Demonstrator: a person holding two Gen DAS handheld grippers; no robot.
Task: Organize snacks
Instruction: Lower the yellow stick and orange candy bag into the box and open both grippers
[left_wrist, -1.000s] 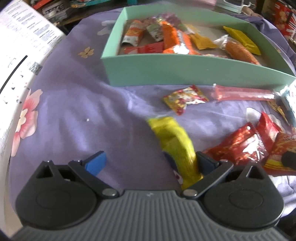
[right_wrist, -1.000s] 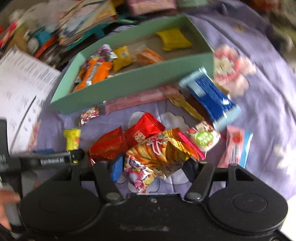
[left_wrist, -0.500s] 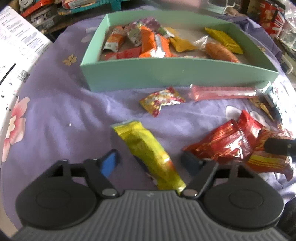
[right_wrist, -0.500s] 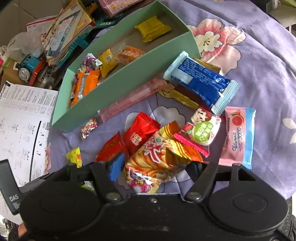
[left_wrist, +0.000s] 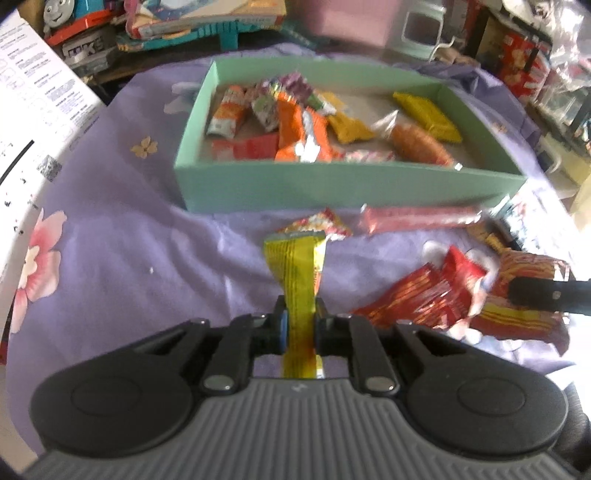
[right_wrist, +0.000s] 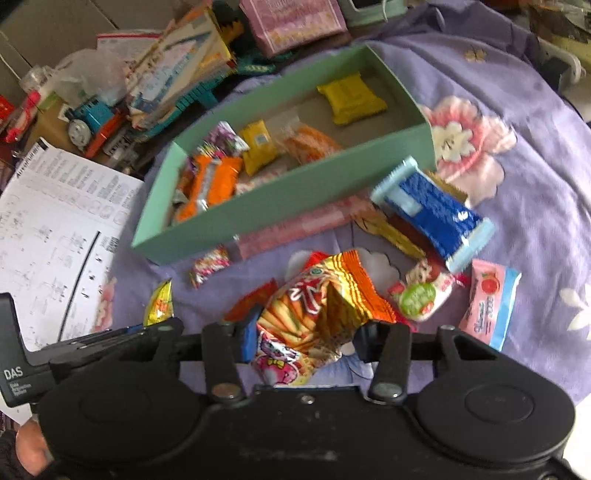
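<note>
Blue wafer pack (right_wrist: 434, 214) right view only | left: pink mug (left_wrist: 421, 35)

- Yellow packet (left_wrist: 298, 280): lower end hidden behind gripper body.
- Blue wafer pack (right_wrist: 436, 214): print blurred, unreadable.
- Printed sheet (right_wrist: 55, 236): cut off at left edge.
- Gold wrapper (right_wrist: 399, 232): mostly covered.

Bright daylight, glare at right, fisheye bending, perhaps slight motion blur
</note>
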